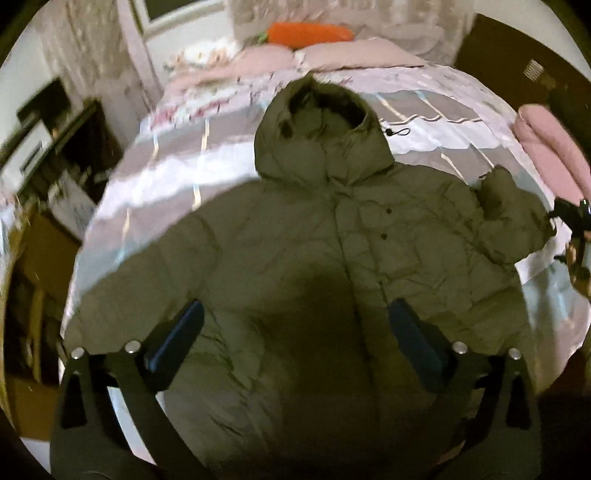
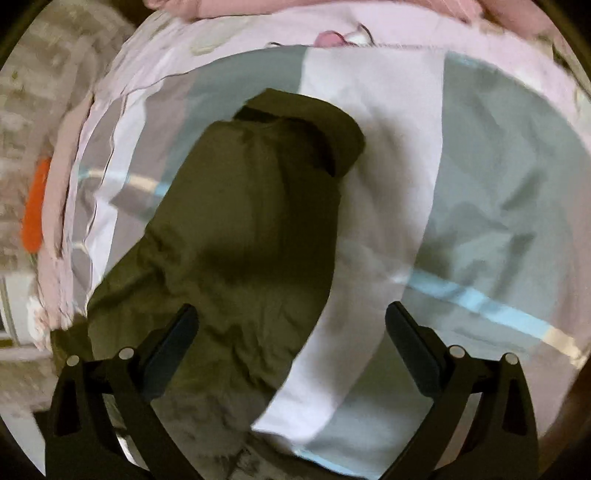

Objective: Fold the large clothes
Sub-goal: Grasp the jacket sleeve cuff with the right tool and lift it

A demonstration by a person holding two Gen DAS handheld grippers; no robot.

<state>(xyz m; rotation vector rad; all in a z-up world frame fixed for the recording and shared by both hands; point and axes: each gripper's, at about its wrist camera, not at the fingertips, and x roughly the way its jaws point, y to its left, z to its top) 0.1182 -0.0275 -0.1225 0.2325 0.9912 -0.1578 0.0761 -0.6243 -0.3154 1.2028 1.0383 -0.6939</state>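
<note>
An olive-green hooded puffer jacket (image 1: 303, 251) lies face up on the bed, its hood (image 1: 317, 125) pointing away. My left gripper (image 1: 295, 325) is open and empty, hovering above the jacket's lower front. My right gripper (image 2: 291, 332) is open and empty above the jacket's sleeve (image 2: 243, 229), whose cuff (image 2: 314, 122) points away from me. The right gripper also shows at the right edge of the left wrist view (image 1: 570, 221), beside the sleeve.
The bed (image 1: 170, 173) has a grey, white and pink striped cover (image 2: 480, 184). Pink pillows (image 1: 332, 55) and an orange carrot plush (image 1: 310, 33) lie at the head. A pink folded blanket (image 1: 550, 147) lies at the right. Dark furniture (image 1: 55, 155) stands left of the bed.
</note>
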